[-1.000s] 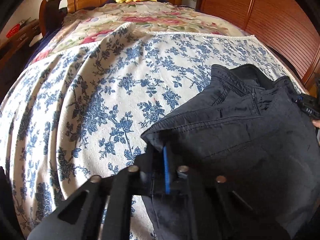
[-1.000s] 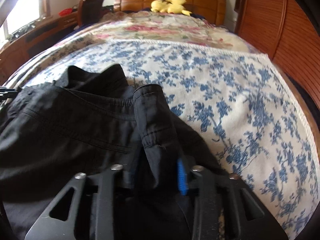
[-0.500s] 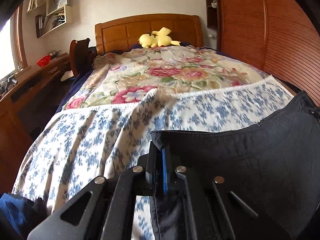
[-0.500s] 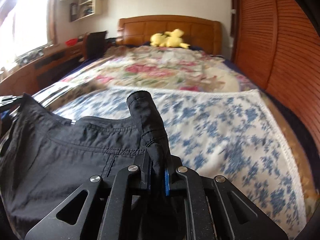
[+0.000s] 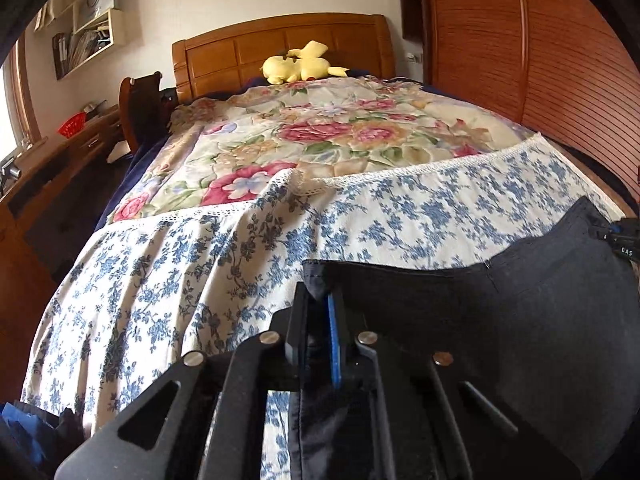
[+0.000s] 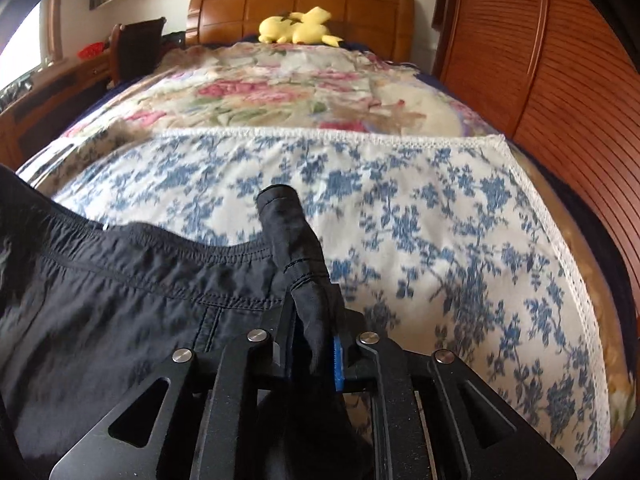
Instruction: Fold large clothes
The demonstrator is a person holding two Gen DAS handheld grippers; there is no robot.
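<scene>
Left gripper (image 5: pixel 322 320) and right gripper (image 6: pixel 316 336) are each clamped on a corner of the dark garment's waistband, blue pads pinching cloth, jaws nearly together. Both sets of jaws have just been easing open slightly, cloth still between them.

Bed (image 5: pixel 400 216), blue-flowered sheet over a rose quilt: garment is held up above its near end, stretched between the two grippers rather than lying on it.

Dark garment (image 5: pixel 500 320), looks like trousers or shorts: thin woven cloth, soft, limp, light. Waistband sags in a shallow curve between the grips. Judged not slippery, not fragile; stitched waistband is the firmest place to hold, and the two corners suit a spread-and-lay fold. Right corner is bunched into a roll standing up past the pads (image 6: pixel 338 360), so that grip looks less tidy.

Change from a second ago: garment lay crumpled on the sheet; now lifted and pulled taut. Both views have tipped up to show headboard and yellow plush toy (image 6: pixel 298 26).

Lower part of the garment is out of view; whether it clears the sheet I cannot tell.
</scene>
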